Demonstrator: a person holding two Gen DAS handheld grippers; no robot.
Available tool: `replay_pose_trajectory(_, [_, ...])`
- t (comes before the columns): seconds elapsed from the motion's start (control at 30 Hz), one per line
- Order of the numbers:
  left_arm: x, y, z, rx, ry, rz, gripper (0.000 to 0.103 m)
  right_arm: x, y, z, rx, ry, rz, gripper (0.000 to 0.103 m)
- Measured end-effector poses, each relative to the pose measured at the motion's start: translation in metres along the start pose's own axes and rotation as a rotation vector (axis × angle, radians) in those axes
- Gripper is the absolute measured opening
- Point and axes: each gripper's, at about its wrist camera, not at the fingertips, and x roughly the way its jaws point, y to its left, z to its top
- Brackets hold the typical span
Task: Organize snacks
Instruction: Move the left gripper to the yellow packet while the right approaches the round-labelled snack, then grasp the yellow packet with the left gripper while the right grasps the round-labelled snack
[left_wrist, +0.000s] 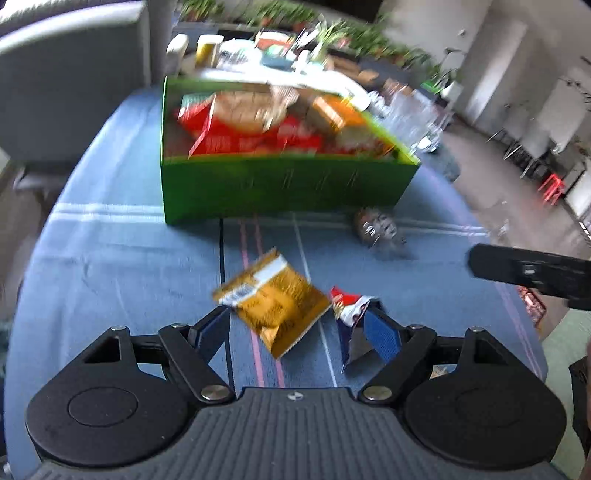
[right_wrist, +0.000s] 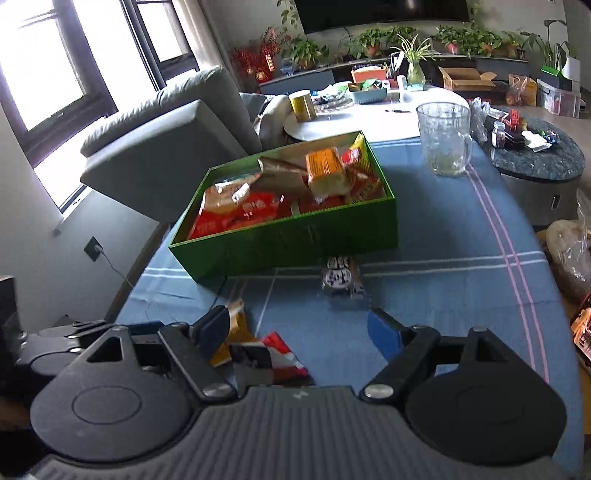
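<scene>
A green box (left_wrist: 280, 184) full of snack packets stands on the blue tablecloth (left_wrist: 110, 266); it also shows in the right wrist view (right_wrist: 295, 240). A gold snack packet (left_wrist: 273, 301) and a red-white-blue packet (left_wrist: 351, 306) lie in front of my left gripper (left_wrist: 299, 325), which is open and empty just above them. A dark wrapped snack (left_wrist: 380, 229) lies by the box's right corner, and in the right wrist view (right_wrist: 341, 278). My right gripper (right_wrist: 299, 325) is open and empty, above the gold packet (right_wrist: 236, 332) and the red packet (right_wrist: 284, 354).
A clear glass jug (right_wrist: 443, 136) stands behind the box on the right. A grey sofa (right_wrist: 166, 136) is to the left of the table. A round white table (right_wrist: 369, 114) with clutter and a dark round table (right_wrist: 535, 162) lie beyond. A bag (right_wrist: 569, 254) sits at the right edge.
</scene>
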Motion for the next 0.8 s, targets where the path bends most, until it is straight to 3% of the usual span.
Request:
replay_pose_trajectory(0.23, [0.018,-0.007,0.012,-0.065,0.034,0.011,0.078,-0.004,-0.009,0.000,0.025,-0.014,0.000,0.077])
replay_pose_trajectory(0.53, [0.028,-0.024,0.019,-0.024,0.054,0.093,0.077,-0.003,-0.022,0.000,0.061,-0.017,-0.013,0.077])
replay_pose_trajectory(0.7, [0.004,-0.019,0.022,-0.035,-0.029,0.074,0.077,-0.003,-0.032,0.001,0.096,-0.028,-0.027,0.078])
replay_pose_trajectory(0.8, [-0.006,-0.013,0.021,-0.036,-0.052,0.110,0.077,-0.001,-0.038,0.002,0.130,-0.028,-0.038,0.077])
